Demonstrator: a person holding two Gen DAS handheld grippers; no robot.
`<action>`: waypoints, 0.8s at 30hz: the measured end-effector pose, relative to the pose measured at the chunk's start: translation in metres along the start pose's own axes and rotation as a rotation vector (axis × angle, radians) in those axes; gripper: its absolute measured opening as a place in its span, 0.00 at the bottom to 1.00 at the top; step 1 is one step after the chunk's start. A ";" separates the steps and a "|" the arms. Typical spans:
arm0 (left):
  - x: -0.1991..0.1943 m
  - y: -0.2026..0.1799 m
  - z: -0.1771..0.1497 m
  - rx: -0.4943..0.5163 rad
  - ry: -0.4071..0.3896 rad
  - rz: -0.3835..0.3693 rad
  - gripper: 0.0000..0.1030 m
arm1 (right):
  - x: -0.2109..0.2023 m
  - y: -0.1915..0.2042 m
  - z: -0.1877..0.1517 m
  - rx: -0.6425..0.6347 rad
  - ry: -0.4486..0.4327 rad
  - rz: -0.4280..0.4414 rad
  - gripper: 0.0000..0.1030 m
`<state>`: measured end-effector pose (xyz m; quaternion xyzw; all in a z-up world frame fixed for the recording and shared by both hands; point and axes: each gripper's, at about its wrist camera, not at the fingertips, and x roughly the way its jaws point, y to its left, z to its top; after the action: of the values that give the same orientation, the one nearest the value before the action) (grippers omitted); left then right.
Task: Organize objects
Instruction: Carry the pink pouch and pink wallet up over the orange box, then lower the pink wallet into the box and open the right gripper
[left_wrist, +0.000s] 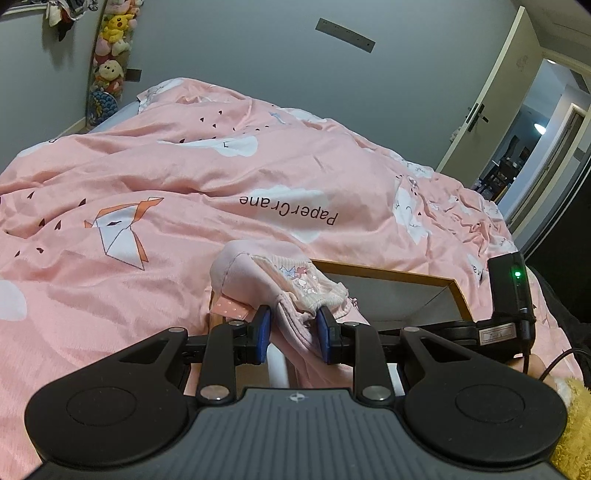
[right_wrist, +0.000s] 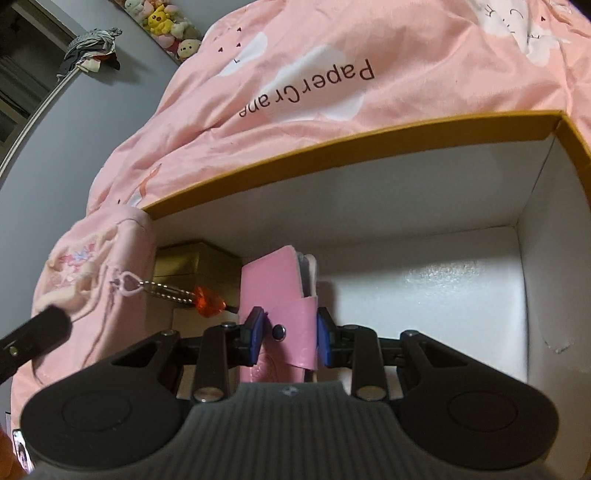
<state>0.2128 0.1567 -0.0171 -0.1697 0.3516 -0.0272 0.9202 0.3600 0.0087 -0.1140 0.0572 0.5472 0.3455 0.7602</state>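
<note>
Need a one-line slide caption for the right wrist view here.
Right gripper lowers a pink snap wallet into the white-lined box, beside a gold tin.

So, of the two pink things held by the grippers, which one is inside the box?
The pink wallet, a stiff case with a snap strap, held by the right gripper inside the box. The soft pink pouch hangs at its edge.

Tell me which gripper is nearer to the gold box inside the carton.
Right. The right gripper holds a pink snap wallet beside the gold box inside the carton; the left gripper holds a pink fabric pouch at the carton's edge.
</note>
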 end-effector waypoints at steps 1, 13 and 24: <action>0.000 0.000 0.000 0.002 0.000 0.000 0.29 | 0.000 0.000 0.000 0.000 0.002 -0.003 0.31; 0.016 -0.038 -0.023 0.055 0.084 -0.147 0.29 | -0.089 -0.003 -0.012 -0.237 -0.014 -0.250 0.31; 0.022 -0.046 -0.047 0.055 0.117 -0.162 0.29 | -0.069 -0.004 -0.041 -0.262 0.129 -0.380 0.31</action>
<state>0.2015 0.0956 -0.0489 -0.1702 0.3891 -0.1211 0.8972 0.3149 -0.0464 -0.0776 -0.1684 0.5461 0.2673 0.7759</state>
